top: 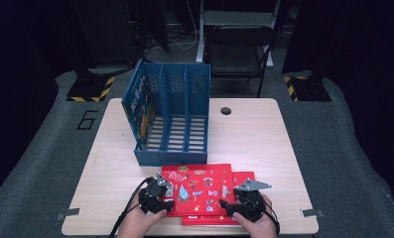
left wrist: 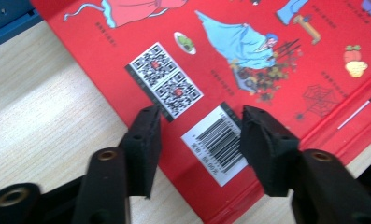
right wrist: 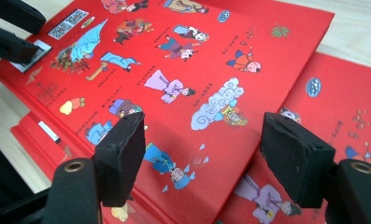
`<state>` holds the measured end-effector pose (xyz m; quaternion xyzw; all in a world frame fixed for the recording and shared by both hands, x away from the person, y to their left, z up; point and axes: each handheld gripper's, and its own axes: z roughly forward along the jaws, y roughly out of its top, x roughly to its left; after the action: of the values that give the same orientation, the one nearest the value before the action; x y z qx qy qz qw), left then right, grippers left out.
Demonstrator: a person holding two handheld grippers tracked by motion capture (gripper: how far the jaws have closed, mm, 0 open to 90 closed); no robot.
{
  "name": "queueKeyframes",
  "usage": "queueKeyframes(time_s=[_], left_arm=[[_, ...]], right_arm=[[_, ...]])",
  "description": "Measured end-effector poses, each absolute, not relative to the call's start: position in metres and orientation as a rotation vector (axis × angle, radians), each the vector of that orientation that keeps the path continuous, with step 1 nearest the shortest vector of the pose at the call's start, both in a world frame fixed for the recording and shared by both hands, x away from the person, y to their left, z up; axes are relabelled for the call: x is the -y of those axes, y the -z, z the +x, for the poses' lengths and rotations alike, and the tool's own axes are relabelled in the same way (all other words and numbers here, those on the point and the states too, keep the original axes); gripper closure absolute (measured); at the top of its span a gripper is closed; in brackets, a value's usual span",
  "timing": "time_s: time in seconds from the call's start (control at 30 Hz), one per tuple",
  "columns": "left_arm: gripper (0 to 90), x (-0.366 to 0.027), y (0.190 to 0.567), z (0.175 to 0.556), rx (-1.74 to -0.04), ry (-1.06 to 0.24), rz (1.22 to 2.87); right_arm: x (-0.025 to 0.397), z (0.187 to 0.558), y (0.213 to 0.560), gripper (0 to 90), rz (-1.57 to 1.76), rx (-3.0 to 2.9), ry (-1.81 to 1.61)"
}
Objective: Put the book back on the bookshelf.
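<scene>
Two red picture books lie stacked on the wooden table (top: 110,163), the top book (top: 199,191) overlapping the lower book (top: 244,178), both just in front of the blue file rack (top: 172,116). At the top book's near corners sit the two grippers. Fingers of the left gripper (left wrist: 199,135) stand well apart, holding nothing, with the barcode label (left wrist: 216,144) between them. Fingers of the right gripper (right wrist: 204,154) are spread wide and empty, the top book's edge lying between them.

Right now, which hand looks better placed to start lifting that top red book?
Probably the left gripper: its open jaws straddle the top red book's barcode corner at the edge. The right gripper hovers open over the cover.
</scene>
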<state>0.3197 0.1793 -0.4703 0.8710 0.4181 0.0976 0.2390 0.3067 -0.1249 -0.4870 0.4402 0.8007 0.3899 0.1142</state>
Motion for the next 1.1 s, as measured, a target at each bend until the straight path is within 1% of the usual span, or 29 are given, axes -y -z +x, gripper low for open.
queueKeyframes(time_s=[0.23,0.33,0.43,0.77,0.9,1.0,1.1], left_arm=[[53.1,-0.181,0.472,0.320,-1.141,-0.255,2.382],[55.4,-0.182,0.475,0.321,-1.173,-0.209,2.356],[55.6,-0.184,0.478,0.321,-1.179,-0.193,2.343],[55.5,-0.182,0.480,0.321,-1.172,-0.210,2.362],[55.6,-0.184,0.481,0.323,-1.180,-0.186,2.348],[55.6,-0.184,0.482,0.322,-1.176,-0.194,2.345],[55.6,-0.183,0.481,0.321,-1.170,-0.208,2.355]], right_arm=[[0.127,0.309,0.488,31.0,1.295,-2.350,-1.153],[0.128,0.310,0.487,30.8,1.298,-2.348,-1.158],[0.132,0.310,0.484,29.9,1.326,-2.334,-1.207],[0.135,0.309,0.478,30.1,1.320,-2.323,-1.277],[0.133,0.311,0.478,29.8,1.331,-2.333,-1.268],[0.135,0.313,0.476,32.9,1.356,-2.330,-1.275],[0.136,0.315,0.477,33.0,1.377,-2.333,-1.290]])
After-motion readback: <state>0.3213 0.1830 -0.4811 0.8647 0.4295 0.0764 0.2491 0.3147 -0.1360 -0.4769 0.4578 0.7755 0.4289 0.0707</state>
